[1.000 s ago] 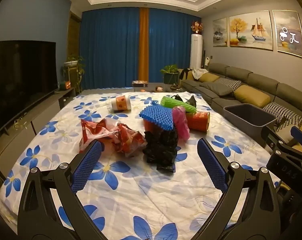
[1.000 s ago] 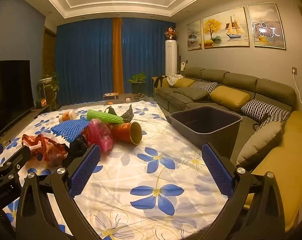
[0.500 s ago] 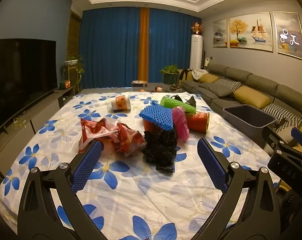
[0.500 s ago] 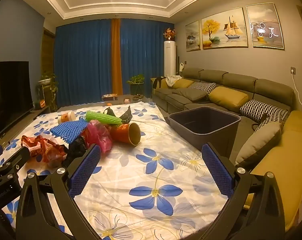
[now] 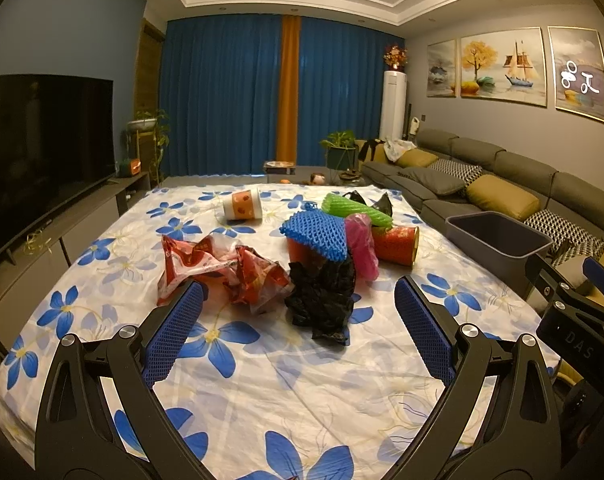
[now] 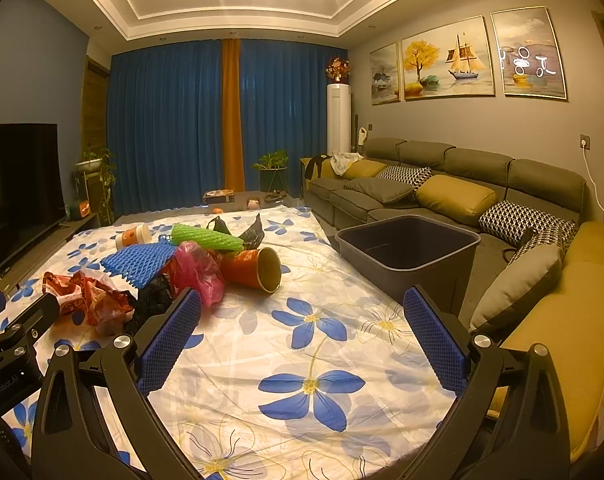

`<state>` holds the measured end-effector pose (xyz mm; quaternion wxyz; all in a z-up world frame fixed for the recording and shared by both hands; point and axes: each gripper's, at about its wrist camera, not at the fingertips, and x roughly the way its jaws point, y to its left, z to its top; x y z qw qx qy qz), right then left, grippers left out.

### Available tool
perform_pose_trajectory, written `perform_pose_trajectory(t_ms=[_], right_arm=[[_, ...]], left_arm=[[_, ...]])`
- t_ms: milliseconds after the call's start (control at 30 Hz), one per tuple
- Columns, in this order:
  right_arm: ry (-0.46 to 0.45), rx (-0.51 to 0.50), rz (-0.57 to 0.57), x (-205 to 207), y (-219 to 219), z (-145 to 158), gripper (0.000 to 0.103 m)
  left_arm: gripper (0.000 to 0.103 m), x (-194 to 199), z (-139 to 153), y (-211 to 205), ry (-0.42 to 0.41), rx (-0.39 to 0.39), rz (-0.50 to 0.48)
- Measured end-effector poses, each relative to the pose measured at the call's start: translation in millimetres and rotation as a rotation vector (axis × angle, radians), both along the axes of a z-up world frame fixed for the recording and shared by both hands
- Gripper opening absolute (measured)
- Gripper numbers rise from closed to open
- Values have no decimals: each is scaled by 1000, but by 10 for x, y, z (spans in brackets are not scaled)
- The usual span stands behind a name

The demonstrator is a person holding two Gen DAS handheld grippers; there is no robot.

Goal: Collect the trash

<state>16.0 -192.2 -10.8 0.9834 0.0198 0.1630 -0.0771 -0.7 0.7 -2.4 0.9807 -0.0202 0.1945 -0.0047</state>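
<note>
A pile of trash lies on the flowered tablecloth [image 5: 261, 380]: a red crumpled wrapper [image 5: 225, 268], a black plastic bag [image 5: 322, 300], blue foam netting [image 5: 316, 234], a pink bag [image 5: 362, 244], green foam netting [image 5: 356, 210], an orange paper cup on its side [image 5: 394, 246] and a white-orange cup [image 5: 241, 205]. A grey bin [image 6: 410, 246] stands at the table's right edge. My left gripper [image 5: 297, 304] is open, just short of the black bag. My right gripper [image 6: 302, 312] is open and empty over bare cloth, right of the pile [image 6: 197, 268].
A grey sofa with yellow and patterned cushions [image 6: 454, 196] runs along the right, close behind the bin. A TV [image 5: 41, 148] on a low cabinet stands left of the table. Blue curtains and plants are at the back.
Both views have drifted only slightly; the pile sits a touch closer in the right wrist view. Both grippers stay open and nothing has been picked up.
</note>
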Motion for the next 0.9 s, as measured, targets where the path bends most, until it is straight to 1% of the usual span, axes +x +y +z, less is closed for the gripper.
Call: perform_pose_trajectory(t_ms=[900], right_arm=[[-10, 4, -11, -15, 2, 4, 98]], left_arm=[[95, -4, -14, 4, -1, -6, -3]])
